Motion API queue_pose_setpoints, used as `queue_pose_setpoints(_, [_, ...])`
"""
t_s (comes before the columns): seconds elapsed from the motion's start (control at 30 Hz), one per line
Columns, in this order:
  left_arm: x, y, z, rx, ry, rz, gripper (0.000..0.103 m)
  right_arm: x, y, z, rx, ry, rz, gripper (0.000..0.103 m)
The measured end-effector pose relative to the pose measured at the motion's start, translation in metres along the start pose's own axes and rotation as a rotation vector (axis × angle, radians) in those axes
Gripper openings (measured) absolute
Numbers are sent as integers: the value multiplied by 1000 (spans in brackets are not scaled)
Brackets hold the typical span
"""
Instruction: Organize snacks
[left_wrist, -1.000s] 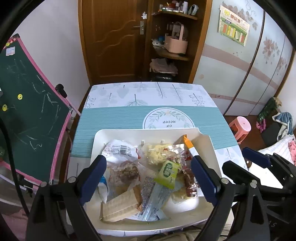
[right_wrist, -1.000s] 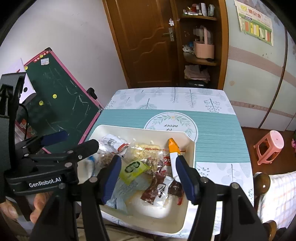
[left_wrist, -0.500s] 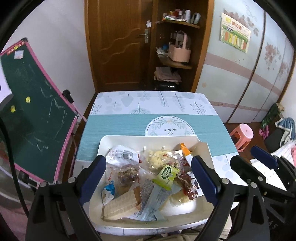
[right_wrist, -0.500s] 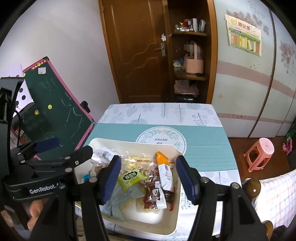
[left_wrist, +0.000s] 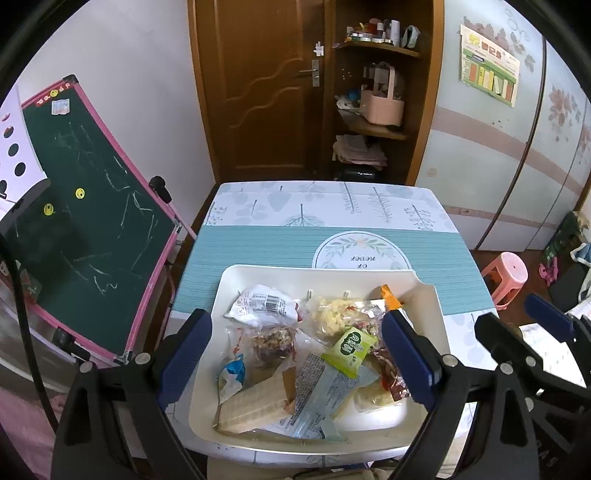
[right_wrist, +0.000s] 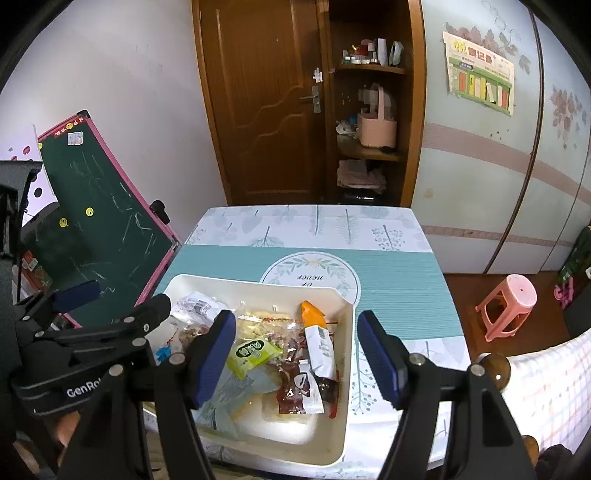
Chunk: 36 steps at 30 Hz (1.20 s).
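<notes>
Claws, my left and right, had both risen higher above the white rectangular plastic tray on the teal patterned desk, released and empty, leaving the heaped wrapped snacks inside.

The near rim of the white tray and the tabletop edge run off the bottom of both views, snack packets overlap so lower ones are half buried, their print is too small to read, and the shelf clutter is indistinct.
</notes>
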<state>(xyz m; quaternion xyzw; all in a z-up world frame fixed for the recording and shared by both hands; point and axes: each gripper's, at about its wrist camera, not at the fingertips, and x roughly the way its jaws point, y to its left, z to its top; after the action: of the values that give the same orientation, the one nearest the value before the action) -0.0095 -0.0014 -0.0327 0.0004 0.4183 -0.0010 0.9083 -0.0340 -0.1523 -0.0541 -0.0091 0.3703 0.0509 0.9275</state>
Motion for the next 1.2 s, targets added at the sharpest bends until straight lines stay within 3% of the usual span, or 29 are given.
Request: queue_pose_setpoints(1.2, [9, -1, 2, 10, -1, 6, 93, 9, -2, 2, 9, -2, 7, 70])
